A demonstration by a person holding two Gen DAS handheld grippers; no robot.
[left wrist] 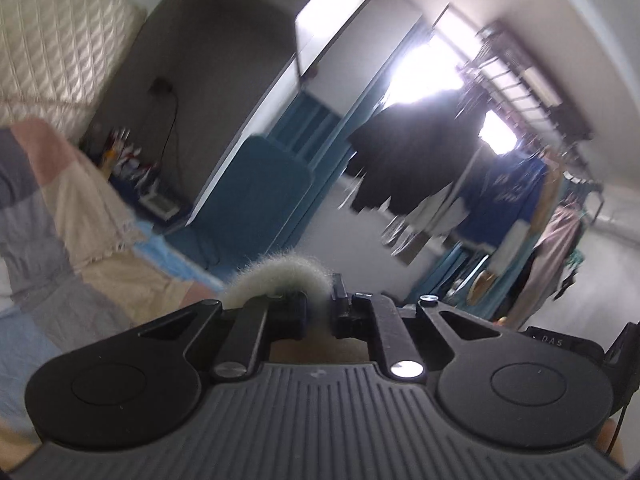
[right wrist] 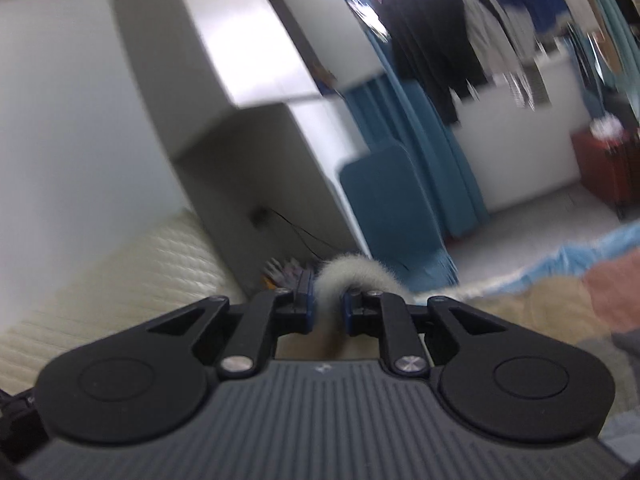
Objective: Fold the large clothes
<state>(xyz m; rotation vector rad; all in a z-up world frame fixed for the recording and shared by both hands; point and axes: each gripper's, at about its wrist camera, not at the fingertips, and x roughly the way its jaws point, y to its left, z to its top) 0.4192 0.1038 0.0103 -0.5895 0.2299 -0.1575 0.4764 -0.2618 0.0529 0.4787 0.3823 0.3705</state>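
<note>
Fuzzy grey fabric (left wrist: 276,276), mostly hidden, perhaps clothing.

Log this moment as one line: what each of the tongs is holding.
left tongs: shut on fuzzy grey fabric | right tongs: shut on fuzzy grey fabric | views: blurred

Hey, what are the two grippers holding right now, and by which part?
Each is shut on a bunched fold of fuzzy pale-grey fabric: left gripper, fabric; right gripper. Which part of the garment cannot be told.

fuzzy grey-white garment (left wrist: 276,276) bunched, pinched at two spots.
</note>
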